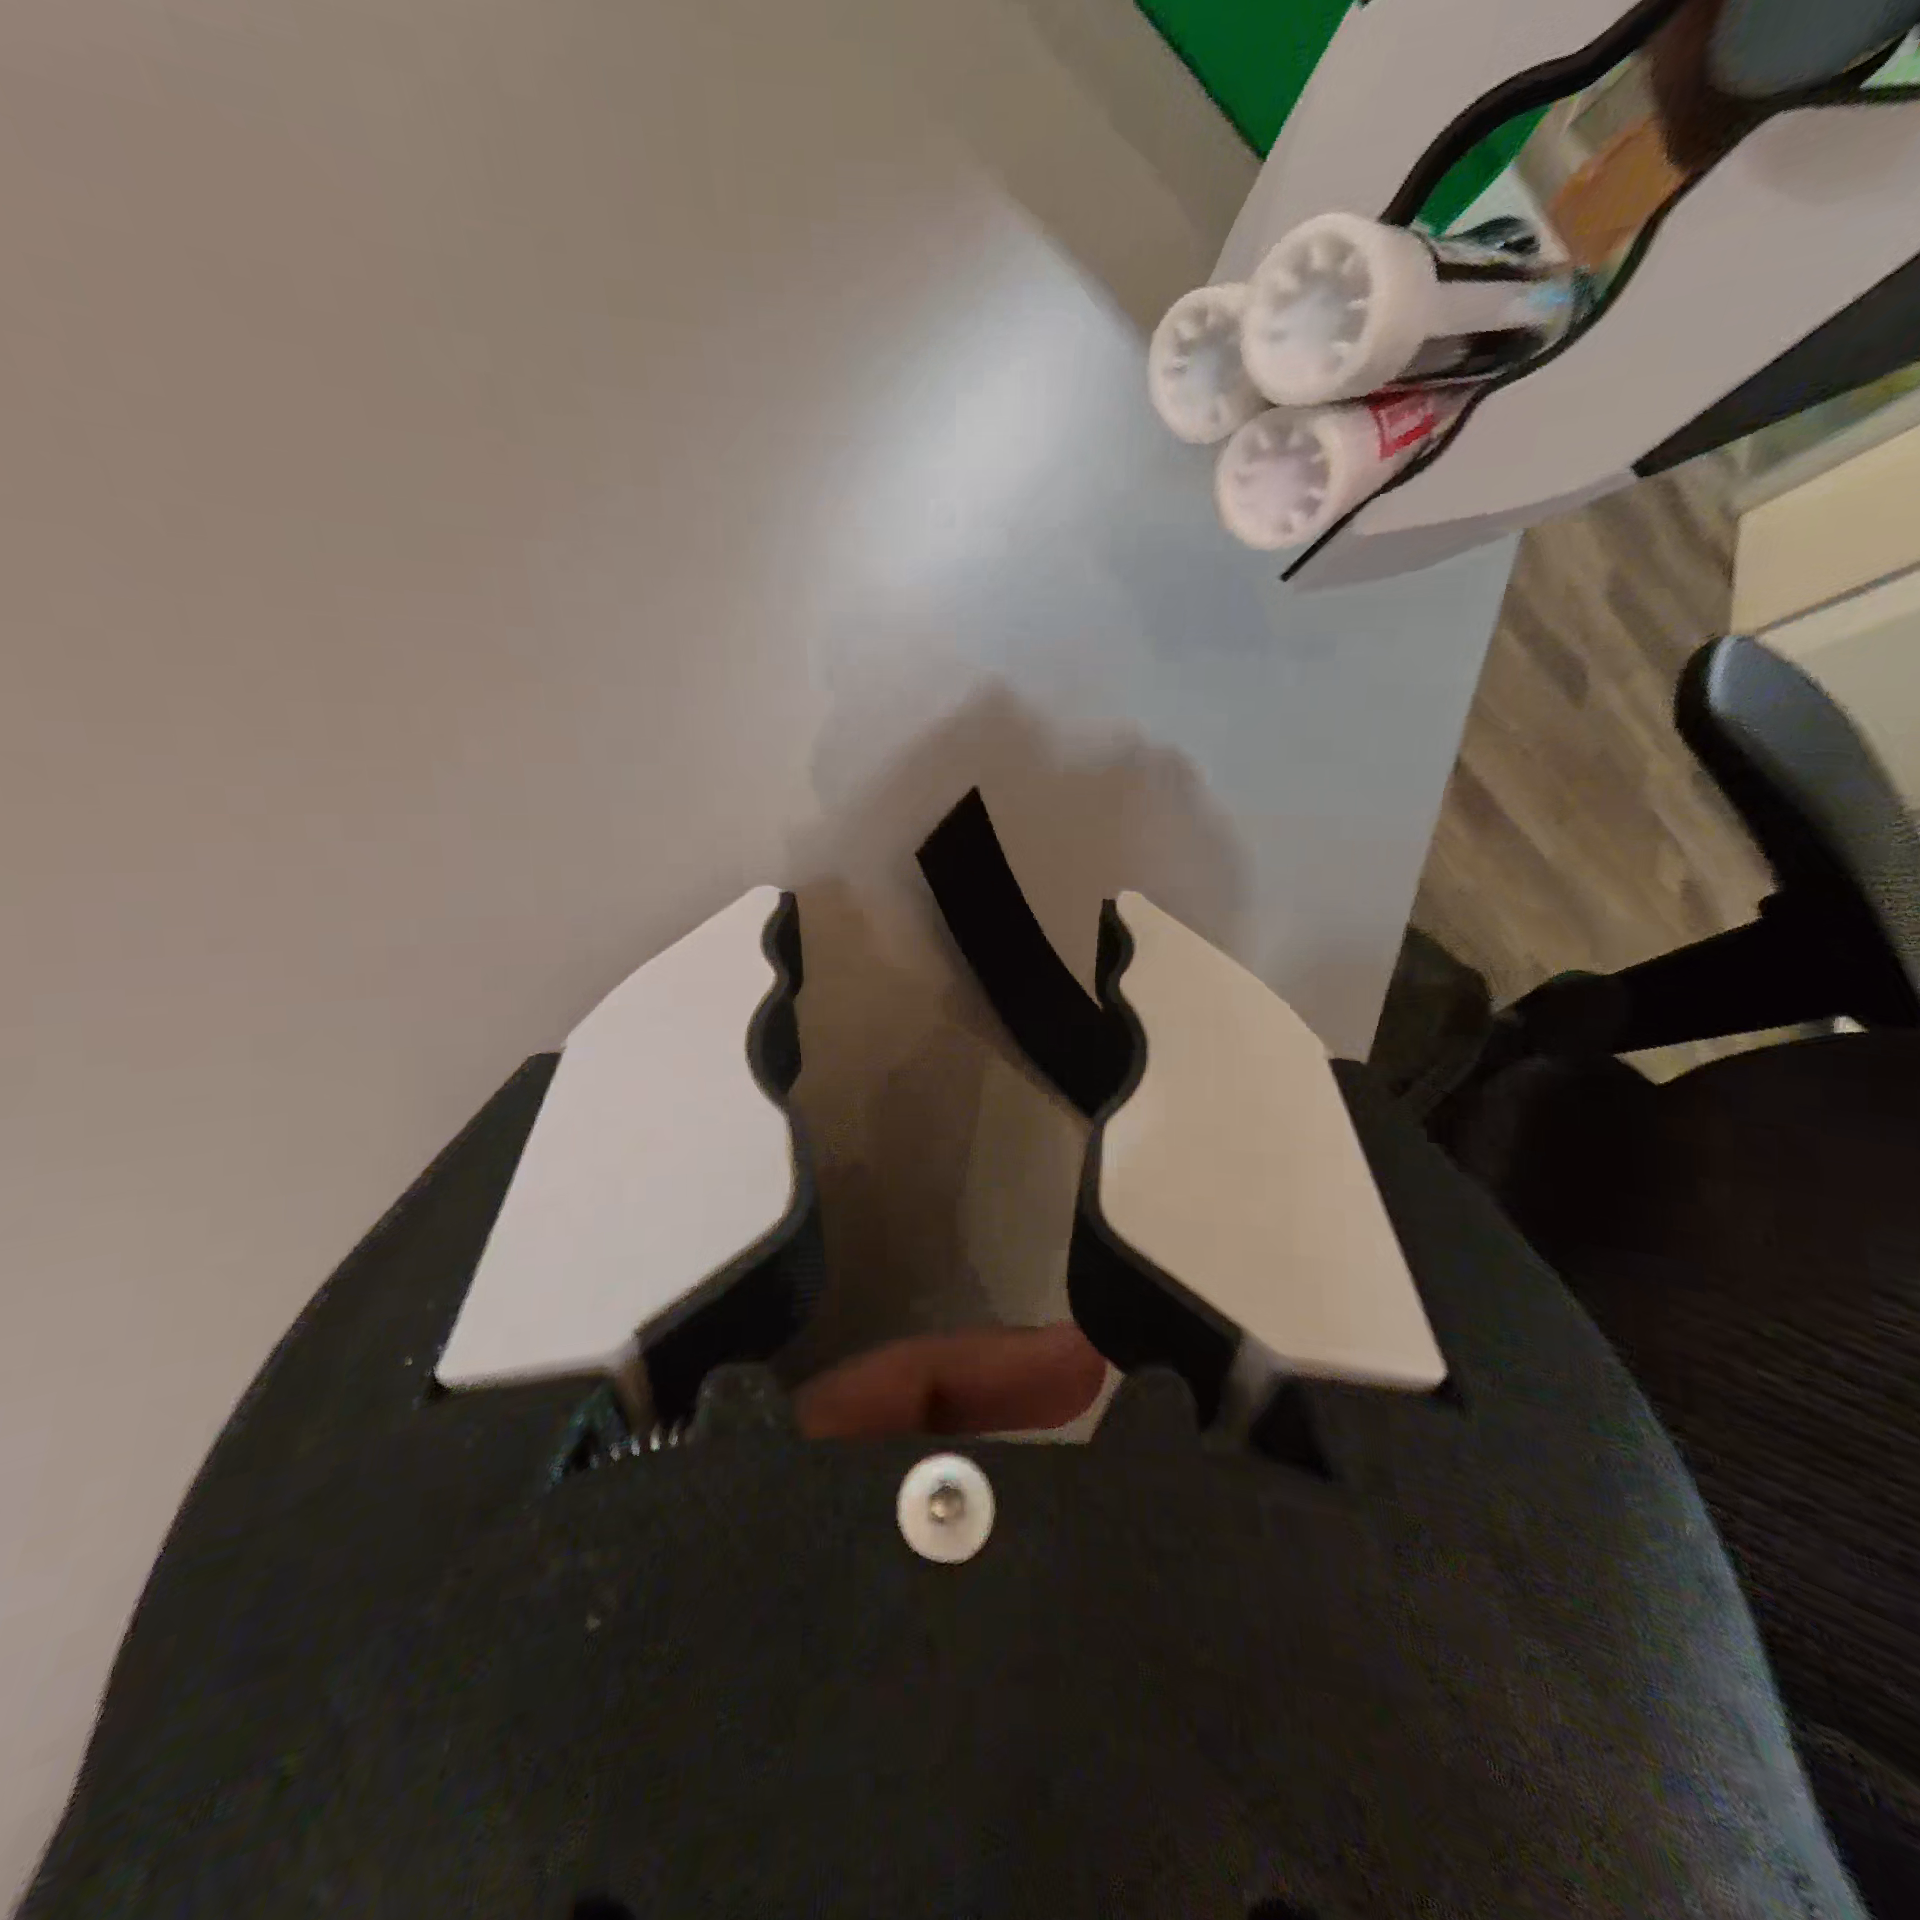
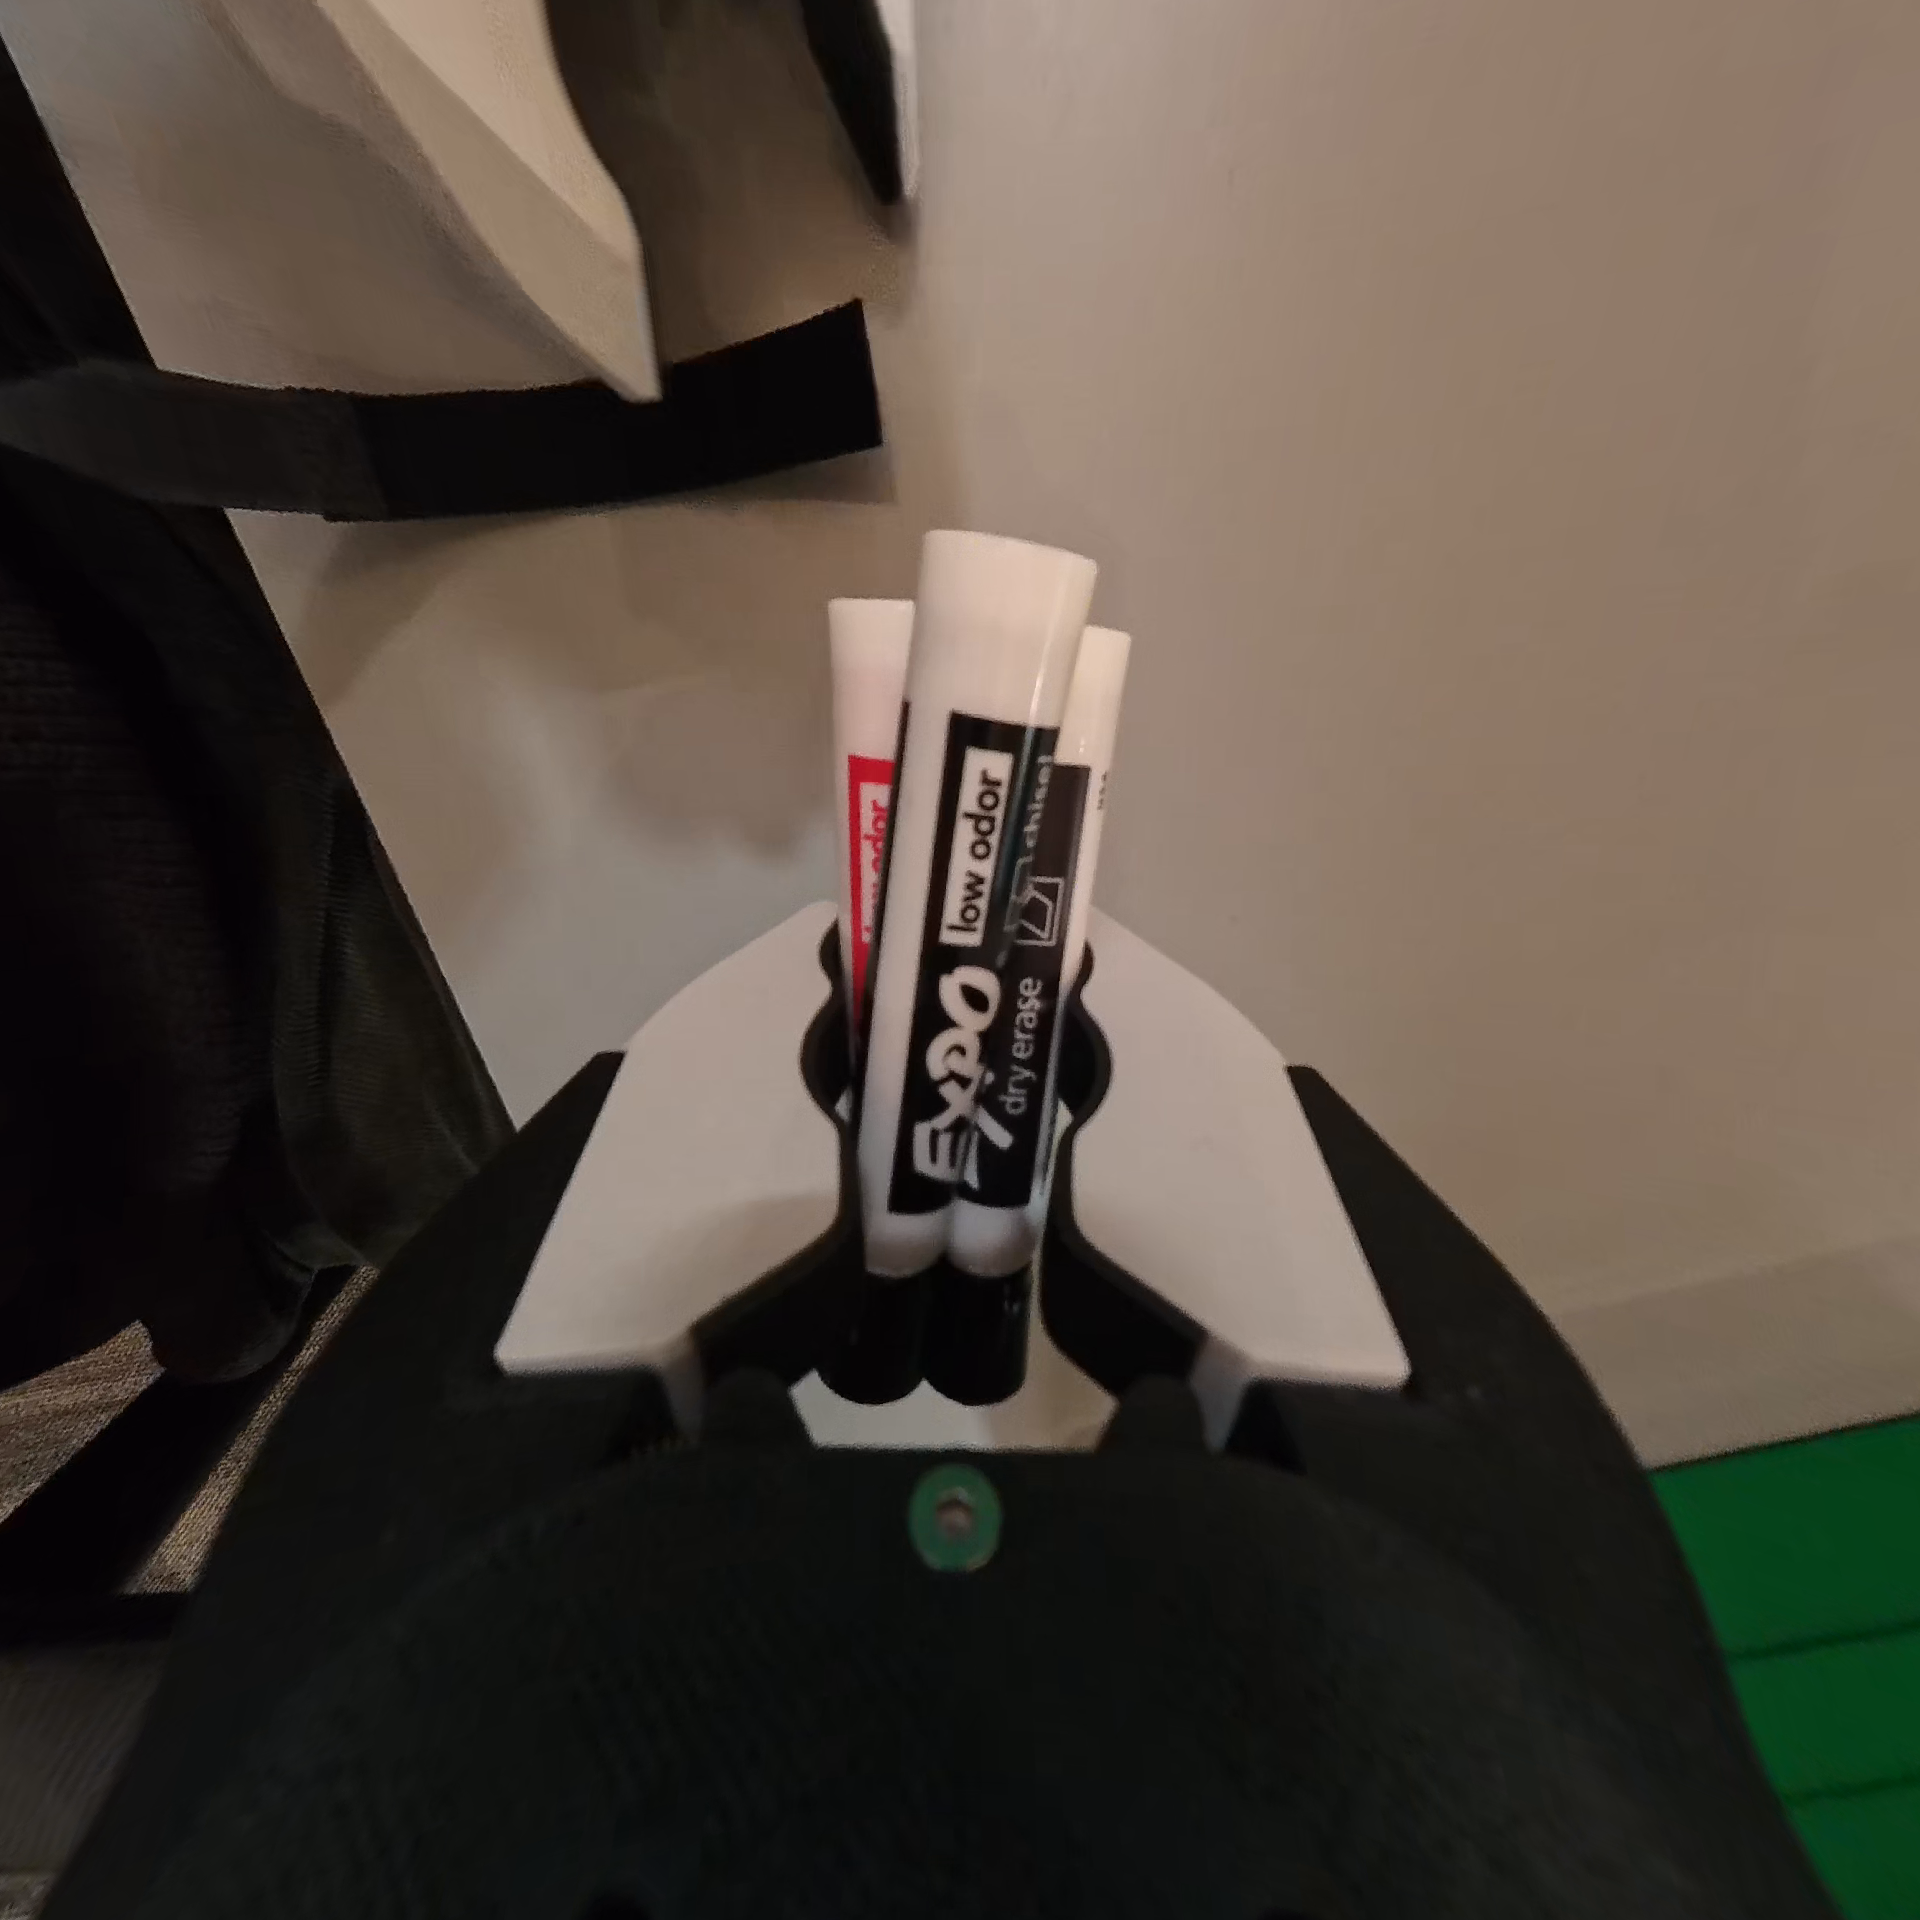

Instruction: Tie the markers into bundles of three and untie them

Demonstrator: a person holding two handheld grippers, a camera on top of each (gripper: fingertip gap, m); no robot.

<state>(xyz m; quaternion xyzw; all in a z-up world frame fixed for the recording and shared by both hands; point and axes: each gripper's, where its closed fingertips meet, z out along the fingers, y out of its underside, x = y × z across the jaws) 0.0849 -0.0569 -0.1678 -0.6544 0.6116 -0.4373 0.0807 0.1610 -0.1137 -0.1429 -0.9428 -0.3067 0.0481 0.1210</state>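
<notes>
Three white dry-erase markers (image 2: 966,831) stand together in my right gripper (image 2: 956,935), which is shut on them. Two have black labels and one has a red label. Their black caps point back towards the camera. In the left wrist view the same markers (image 1: 1320,312) show end-on at the top right, held in the right gripper (image 1: 1268,416) above the table. My left gripper (image 1: 948,925) is open. A black strap (image 1: 997,914) clings to the inner pad of its right finger and sticks out forwards. In the right wrist view the strap (image 2: 623,447) hangs under a left gripper finger (image 2: 499,187).
Both grippers are above a white table (image 1: 520,520), whose edge (image 1: 1455,748) runs along the right. A black mesh office chair (image 1: 1766,1299) stands beside that edge over a wood-look floor. The chair also shows in the right wrist view (image 2: 156,831). A green surface (image 2: 1714,1621) lies past the table.
</notes>
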